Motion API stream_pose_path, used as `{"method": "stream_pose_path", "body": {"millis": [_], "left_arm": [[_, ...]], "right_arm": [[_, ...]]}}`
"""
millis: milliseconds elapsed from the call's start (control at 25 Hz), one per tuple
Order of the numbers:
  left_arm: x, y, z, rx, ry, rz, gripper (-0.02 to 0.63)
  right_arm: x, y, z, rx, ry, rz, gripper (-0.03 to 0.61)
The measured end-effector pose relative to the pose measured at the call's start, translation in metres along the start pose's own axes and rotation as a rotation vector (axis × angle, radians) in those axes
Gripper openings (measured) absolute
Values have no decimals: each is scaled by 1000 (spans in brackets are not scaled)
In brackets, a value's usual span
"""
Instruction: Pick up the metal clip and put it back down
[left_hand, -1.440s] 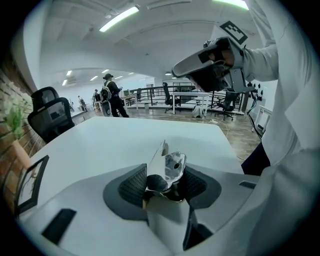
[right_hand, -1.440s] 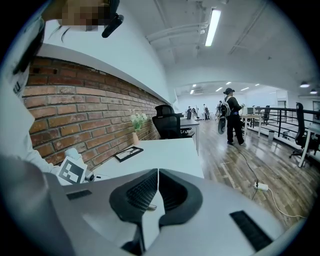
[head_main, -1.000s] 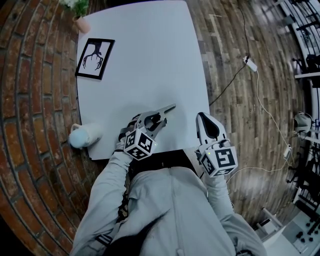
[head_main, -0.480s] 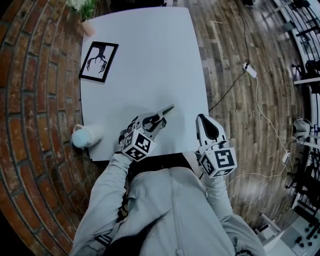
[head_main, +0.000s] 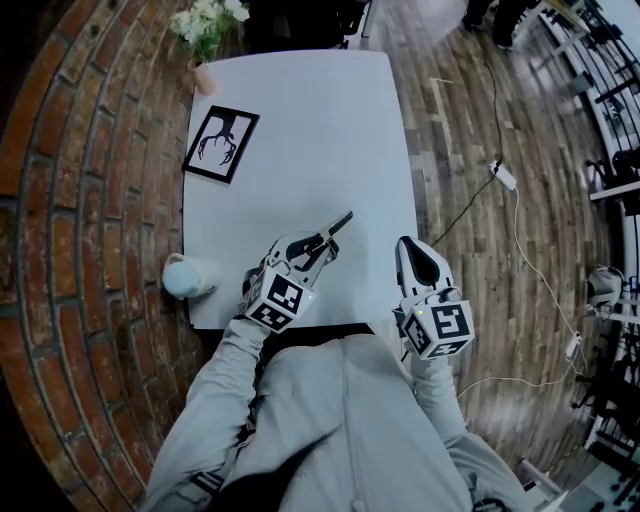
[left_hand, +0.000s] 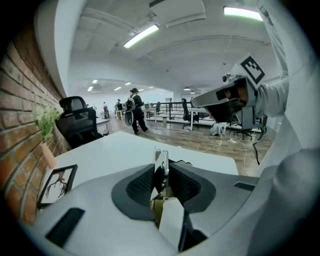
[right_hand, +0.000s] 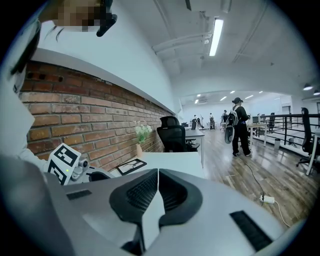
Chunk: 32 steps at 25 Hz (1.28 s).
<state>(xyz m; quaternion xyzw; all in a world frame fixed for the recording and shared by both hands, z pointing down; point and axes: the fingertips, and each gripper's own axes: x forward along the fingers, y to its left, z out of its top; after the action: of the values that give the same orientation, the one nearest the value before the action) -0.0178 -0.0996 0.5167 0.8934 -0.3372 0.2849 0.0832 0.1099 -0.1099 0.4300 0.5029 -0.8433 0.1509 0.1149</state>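
The metal clip (head_main: 337, 224) is a thin dark strip that sticks out past the fingertips of my left gripper (head_main: 320, 243), over the near part of the white table (head_main: 300, 120). In the left gripper view the clip (left_hand: 161, 162) stands on edge between the two ribbed pads, and the left gripper (left_hand: 161, 176) is shut on it. Whether the clip touches the table I cannot tell. My right gripper (head_main: 416, 262) hovers at the table's near right corner, shut with nothing in it. In its own view the right gripper (right_hand: 157, 181) shows its pads pressed together.
A framed picture of a dark tree shape (head_main: 220, 144) lies at the table's far left, beside a potted plant (head_main: 207, 30). A pale mug (head_main: 190, 276) stands at the near left edge. Cables and a plug (head_main: 503, 177) lie on the wooden floor to the right. A person (left_hand: 135, 111) walks far off.
The head view has shifted, so more of the far table and the plant now show. The left gripper still holds the clip in about the same place. The right gripper has barely moved.
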Motion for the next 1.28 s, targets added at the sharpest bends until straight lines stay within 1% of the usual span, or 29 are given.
{"method": "stream_pose_path", "body": {"millis": [320, 560, 720, 880, 1120, 1280], "left_arm": [[-49, 28, 51, -85, -125, 132, 106], [-93, 43, 75, -173, -224, 218, 106], [-121, 50, 82, -258, -294, 252, 106], [-147, 56, 82, -339, -350, 271, 106], [-168, 59, 73, -446, -394, 299, 105], [-174, 63, 70, -475, -407, 319, 105]], "right_arm": [[8, 10, 30, -35, -66, 59, 25], [10, 21, 48, -34, -113, 103, 25], [11, 29, 58, -23, -135, 131, 25], [12, 35, 61, -12, -147, 146, 25], [7, 35, 56, -7, -131, 150, 25], [4, 30, 52, -6, -119, 135, 25]]}}
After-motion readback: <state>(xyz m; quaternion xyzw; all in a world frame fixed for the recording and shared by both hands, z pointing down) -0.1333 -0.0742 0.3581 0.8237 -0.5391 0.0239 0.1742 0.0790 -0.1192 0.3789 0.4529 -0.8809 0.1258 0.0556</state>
